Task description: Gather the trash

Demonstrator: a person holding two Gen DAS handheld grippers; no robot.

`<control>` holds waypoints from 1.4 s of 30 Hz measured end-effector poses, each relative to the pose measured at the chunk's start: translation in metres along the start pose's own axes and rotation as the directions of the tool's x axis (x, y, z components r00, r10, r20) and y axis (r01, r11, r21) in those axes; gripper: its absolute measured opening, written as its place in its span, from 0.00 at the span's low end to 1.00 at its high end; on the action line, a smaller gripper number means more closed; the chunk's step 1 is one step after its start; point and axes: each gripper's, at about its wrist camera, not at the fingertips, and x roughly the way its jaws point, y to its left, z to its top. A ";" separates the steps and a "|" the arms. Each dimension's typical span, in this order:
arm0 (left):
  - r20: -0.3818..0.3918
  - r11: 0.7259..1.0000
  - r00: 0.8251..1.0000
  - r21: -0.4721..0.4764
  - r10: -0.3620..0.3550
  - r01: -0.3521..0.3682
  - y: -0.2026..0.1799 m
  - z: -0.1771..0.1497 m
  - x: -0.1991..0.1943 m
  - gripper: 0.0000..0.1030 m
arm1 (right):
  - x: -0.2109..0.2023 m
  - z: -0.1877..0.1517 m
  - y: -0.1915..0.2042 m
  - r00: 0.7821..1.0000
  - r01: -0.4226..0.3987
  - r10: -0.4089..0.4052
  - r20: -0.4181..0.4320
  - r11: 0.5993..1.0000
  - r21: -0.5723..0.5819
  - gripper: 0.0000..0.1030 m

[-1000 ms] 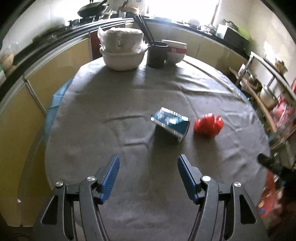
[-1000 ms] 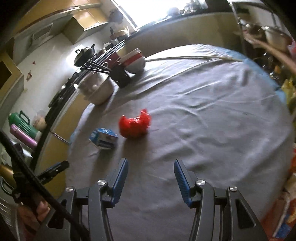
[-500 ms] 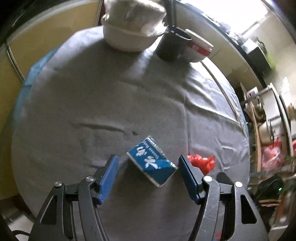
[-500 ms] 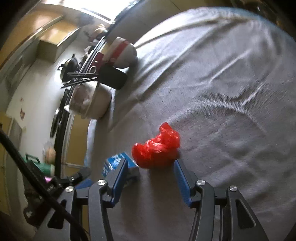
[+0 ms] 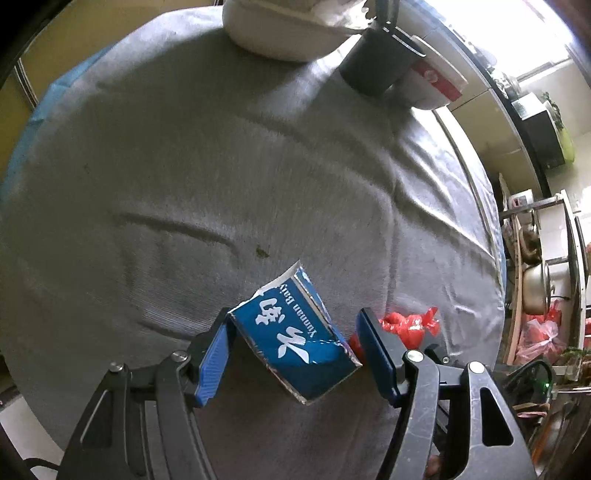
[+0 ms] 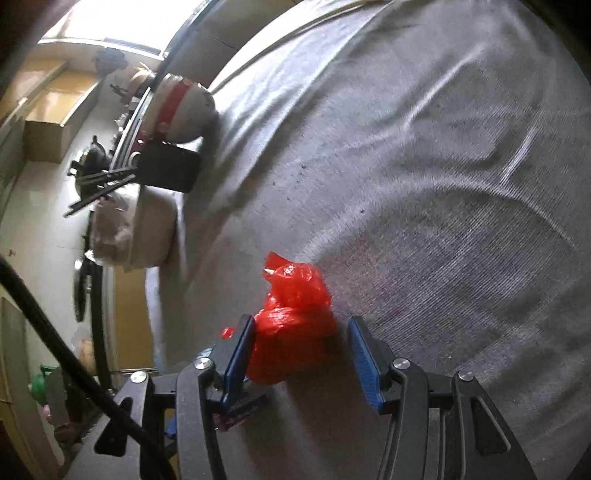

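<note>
A blue carton (image 5: pixel 295 339) with white lettering lies tilted on the grey tablecloth (image 5: pixel 184 184). My left gripper (image 5: pixel 295 317) points down over it with a finger on each side. The left pad (image 5: pixel 212 363) is at the carton's corner and the right pad stands just off it, so the gripper is open. Just to the carton's right lies a crumpled red plastic bag (image 5: pixel 406 326). In the right wrist view this red bag (image 6: pixel 291 325) sits between the fingers of my right gripper (image 6: pixel 301 321). It leans on the left pad, with a clear gap to the right pad.
At the table's far edge stand a white bowl (image 5: pixel 280 33) with a white bag in it, a dark cup (image 5: pixel 376 70) holding chopsticks and a red-and-white bowl (image 5: pixel 432 81). Shelves with pots (image 5: pixel 535 288) stand off the right edge. Counter and cabinets run behind the table.
Both grippers came down and forward and rolled. The carton, earlier ahead of the left fingers, now lies between them. The red bag now lies between the right fingers.
</note>
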 end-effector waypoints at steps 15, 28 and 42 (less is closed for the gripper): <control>0.077 0.980 0.996 0.188 0.043 -0.057 -0.017 -0.030 -0.022 0.46 | -0.047 -0.013 0.004 0.993 0.003 0.026 0.116 0.972 -0.235 0.40; 0.148 0.835 0.980 0.517 0.132 -0.191 -0.047 -0.127 -0.049 0.46 | -0.124 -0.056 -0.060 0.995 0.022 0.009 0.097 0.948 -0.316 0.40; 0.270 0.703 0.934 0.617 0.233 -0.354 -0.051 -0.183 -0.042 0.46 | -0.130 -0.094 -0.077 0.995 0.088 -0.064 0.070 0.901 -0.425 0.40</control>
